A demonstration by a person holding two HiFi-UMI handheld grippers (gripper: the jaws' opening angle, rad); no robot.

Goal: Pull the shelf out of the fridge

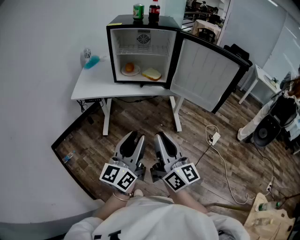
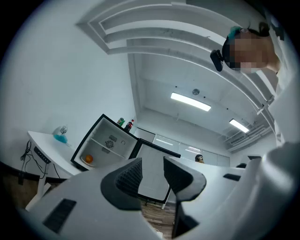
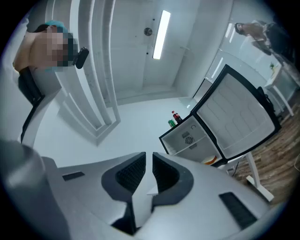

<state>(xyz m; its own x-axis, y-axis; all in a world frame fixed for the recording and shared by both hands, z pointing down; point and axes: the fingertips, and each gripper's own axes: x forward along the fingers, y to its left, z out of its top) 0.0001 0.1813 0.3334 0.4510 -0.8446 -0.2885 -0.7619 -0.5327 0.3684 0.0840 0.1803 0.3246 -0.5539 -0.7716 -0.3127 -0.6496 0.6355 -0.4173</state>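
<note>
A small black fridge [image 1: 140,47] stands on a white table [image 1: 93,86] with its door [image 1: 206,75] swung open to the right. Its white wire shelf [image 1: 142,49] sits across the middle of the cavity. Below it lie a plate with an orange [image 1: 130,69] and a slice of bread [image 1: 152,74]. Both grippers are held close to the person's body, far from the fridge. My left gripper [image 1: 135,138] is shut with only a narrow gap and nothing in it. My right gripper [image 1: 161,138] is shut and empty. The fridge [image 2: 105,145] also appears in the left gripper view, and the fridge [image 3: 192,138] in the right gripper view.
A green can [image 1: 138,11] and a cola bottle [image 1: 154,10] stand on top of the fridge. A blue-tinted bottle [image 1: 90,60] sits on the table's left part. A cable with a plug block [image 1: 214,138] lies on the wooden floor at the right, near a chair [image 1: 269,126].
</note>
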